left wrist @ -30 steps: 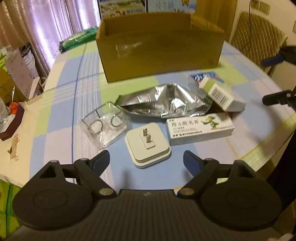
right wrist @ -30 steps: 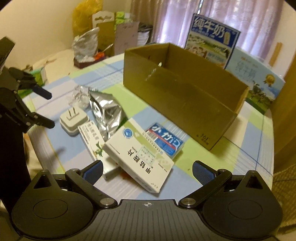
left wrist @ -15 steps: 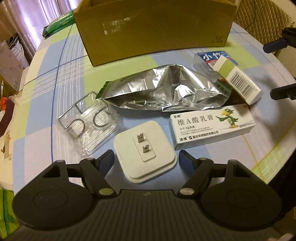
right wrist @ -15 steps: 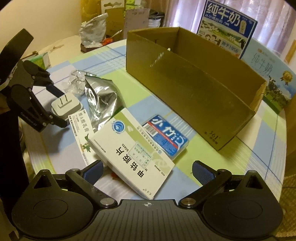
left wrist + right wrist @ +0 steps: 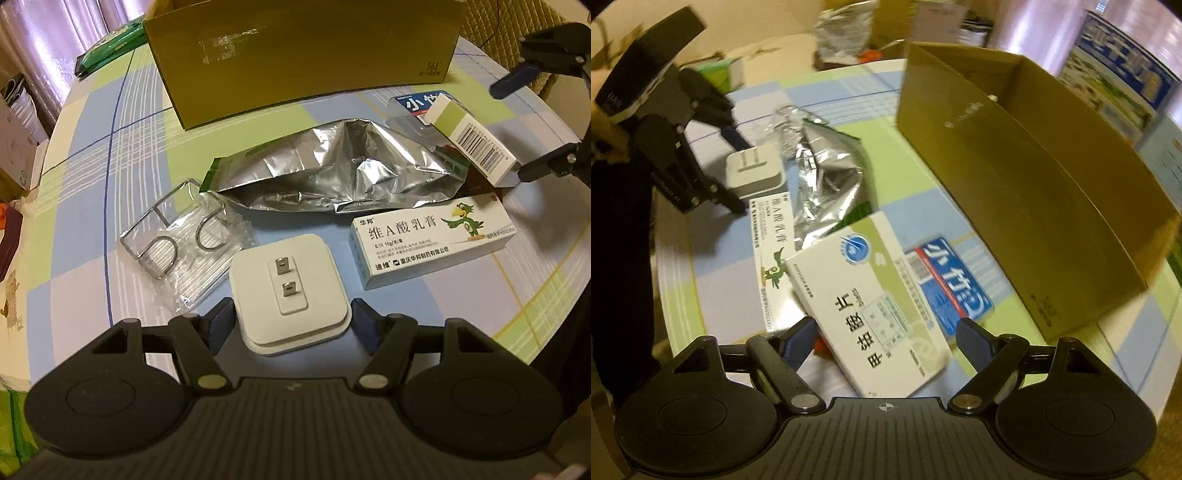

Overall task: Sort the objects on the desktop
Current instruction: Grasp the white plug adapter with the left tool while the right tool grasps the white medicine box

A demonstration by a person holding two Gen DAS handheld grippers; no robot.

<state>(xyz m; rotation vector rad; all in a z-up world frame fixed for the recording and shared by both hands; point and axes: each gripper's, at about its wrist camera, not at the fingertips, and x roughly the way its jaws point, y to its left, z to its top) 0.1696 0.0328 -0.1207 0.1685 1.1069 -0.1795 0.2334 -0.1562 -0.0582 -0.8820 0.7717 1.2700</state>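
Note:
A white plug adapter (image 5: 288, 291), prongs up, lies on the checked tablecloth between the fingers of my open left gripper (image 5: 291, 317), which straddle its near half. In the right wrist view the adapter (image 5: 753, 170) sits inside the left gripper (image 5: 735, 171). My right gripper (image 5: 886, 336) is open around the near end of a white and green medicine box (image 5: 875, 306), which rests tilted on other items. An open cardboard box (image 5: 306, 55) stands behind the pile.
A crumpled foil pouch (image 5: 332, 173), an ointment box with a parrot (image 5: 432, 240), a clear packet of metal hooks (image 5: 184, 240) and a blue card pack (image 5: 953, 288) lie close together. Milk cartons (image 5: 1123, 66) stand behind the cardboard box. The table edge (image 5: 546, 314) curves near right.
Both grippers have moved forward and down. The left one now straddles the plug adapter, and the right one now has the medicine box between its fingers.

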